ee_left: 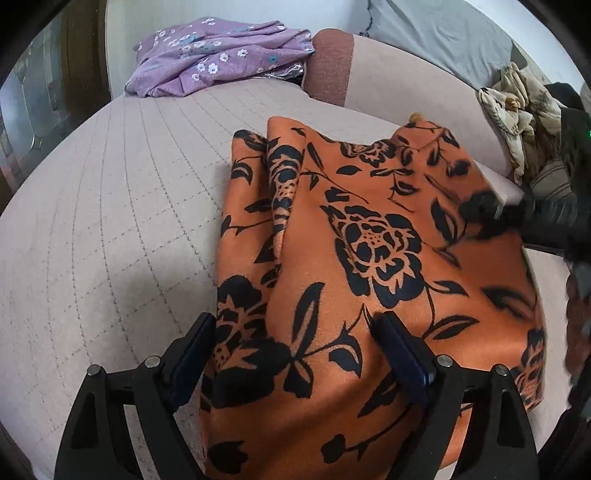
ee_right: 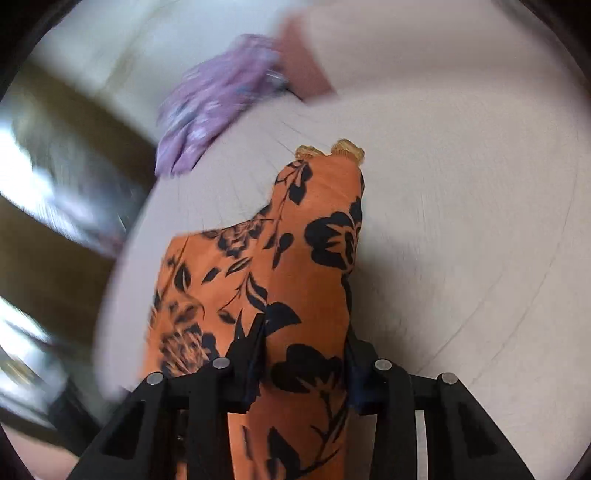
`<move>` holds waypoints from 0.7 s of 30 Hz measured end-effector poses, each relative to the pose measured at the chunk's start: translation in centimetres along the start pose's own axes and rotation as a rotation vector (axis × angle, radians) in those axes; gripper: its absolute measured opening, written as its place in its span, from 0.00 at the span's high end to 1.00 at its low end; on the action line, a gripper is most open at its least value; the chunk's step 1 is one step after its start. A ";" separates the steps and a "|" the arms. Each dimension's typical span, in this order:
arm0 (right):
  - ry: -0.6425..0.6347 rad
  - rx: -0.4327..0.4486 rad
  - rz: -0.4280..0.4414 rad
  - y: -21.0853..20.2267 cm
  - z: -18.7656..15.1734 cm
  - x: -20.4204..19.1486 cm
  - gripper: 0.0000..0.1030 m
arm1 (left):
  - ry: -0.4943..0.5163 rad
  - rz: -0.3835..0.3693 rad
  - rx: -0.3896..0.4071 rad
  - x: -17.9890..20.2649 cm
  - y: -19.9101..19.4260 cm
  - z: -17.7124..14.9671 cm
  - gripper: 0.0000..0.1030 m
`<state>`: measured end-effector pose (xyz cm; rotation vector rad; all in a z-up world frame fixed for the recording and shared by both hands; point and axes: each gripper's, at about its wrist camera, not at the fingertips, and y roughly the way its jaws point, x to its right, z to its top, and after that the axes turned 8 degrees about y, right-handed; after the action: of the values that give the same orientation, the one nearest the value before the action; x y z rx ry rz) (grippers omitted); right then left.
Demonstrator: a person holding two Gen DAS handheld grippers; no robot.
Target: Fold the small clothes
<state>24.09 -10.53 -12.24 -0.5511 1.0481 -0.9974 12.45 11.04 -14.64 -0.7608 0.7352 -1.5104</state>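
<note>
Orange floral garment (ee_right: pixel 306 280) in right tongs (ee_right: pixel 304 354).

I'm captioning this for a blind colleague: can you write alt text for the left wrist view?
The open left tool straddles an orange garment with black flowers lying on a quilted pale bed cover. The blurred right tool is at its far right edge; a purple floral garment lies behind.

- One orange garment (ee_left: pixel 369 258) with a black flower print, lying on the bed.
- One purple flowered garment (ee_left: pixel 218 55), at the far end of the bed.
- One crumpled cream patterned cloth (ee_left: pixel 517 110), at the right edge.
- One grey pillow (ee_left: pixel 436 33).
- One pink bolster (ee_left: pixel 328 62).
- One quilted bed cover (ee_left: pixel 110 203).
- Two grippers: the left gripper (ee_left: pixel 295 354) and the right gripper (ee_right: pixel 304 354).
</note>
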 end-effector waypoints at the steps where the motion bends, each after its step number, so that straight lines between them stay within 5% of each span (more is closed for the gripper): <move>1: -0.070 -0.019 -0.093 1.1 -0.5 -0.6 0.63 | 0.003 0.002 -0.001 0.1 0.1 0.0 0.12; 3: 0.006 -0.062 -0.091 2.5 -0.6 1.3 0.52 | 0.004 0.003 0.006 0.0 -0.2 -0.2 0.12; 6: 0.219 -0.035 0.127 0.4 -0.6 4.2 0.30 | -0.012 -0.010 0.002 -0.2 -0.2 -0.2 0.12; 10: 0.320 -0.041 0.229 -1.6 -3.4 6.0 0.22 | -0.012 -0.005 0.005 -0.1 -0.1 -0.1 0.12; 12: 0.367 -0.139 0.281 -0.5 -5.8 6.2 0.32 | -0.012 -0.004 0.008 -0.1 -0.2 -0.2 0.12; 13: 0.288 -0.194 0.252 0.5 -6.7 5.0 0.55 | -0.009 -0.004 0.007 -0.2 -0.2 -0.3 0.12; 15: 0.156 -0.148 0.150 -0.3 -7.2 2.5 0.58 | -0.020 -0.014 0.015 -0.4 -0.5 -0.4 0.12; 18: 0.083 -0.114 0.056 -0.9 -6.9 0.9 0.55 | -0.074 -0.056 0.026 -1.2 -2.6 -0.4 0.18; 21: 0.101 -0.078 0.028 -1.6 -7.5 2.0 0.36 | -0.062 -0.051 0.093 -1.6 -6.0 -0.8 0.19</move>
<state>16.98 -12.49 -15.07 -0.5524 1.1861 -0.9706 8.42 13.03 -10.32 -0.7579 0.5994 -1.5486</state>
